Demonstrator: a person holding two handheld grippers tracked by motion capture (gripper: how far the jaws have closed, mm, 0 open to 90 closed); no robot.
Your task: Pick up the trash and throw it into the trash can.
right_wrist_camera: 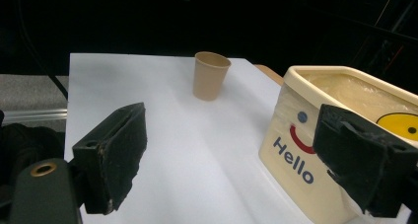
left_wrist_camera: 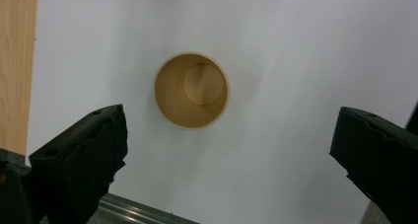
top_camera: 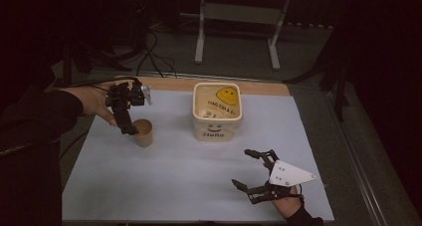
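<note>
The right gripper (top_camera: 251, 170) is resting near the table's (top_camera: 174, 186) front edge, jaws spread wide and holding nothing; farther off, the left gripper (top_camera: 127, 117) is hovering over the paper cup (top_camera: 143, 132), jaws apart and not yet gripping; the cup is standing upright and empty beside the cream container (top_camera: 217, 111), so the pickup is barely beginning.

The high view was dim, its edges black. Both gripper views were brighter: the tabletop (left_wrist_camera: 276, 61) glared white beyond the fingers (left_wrist_camera: 84, 160), which were soft and near-blurred.
</note>
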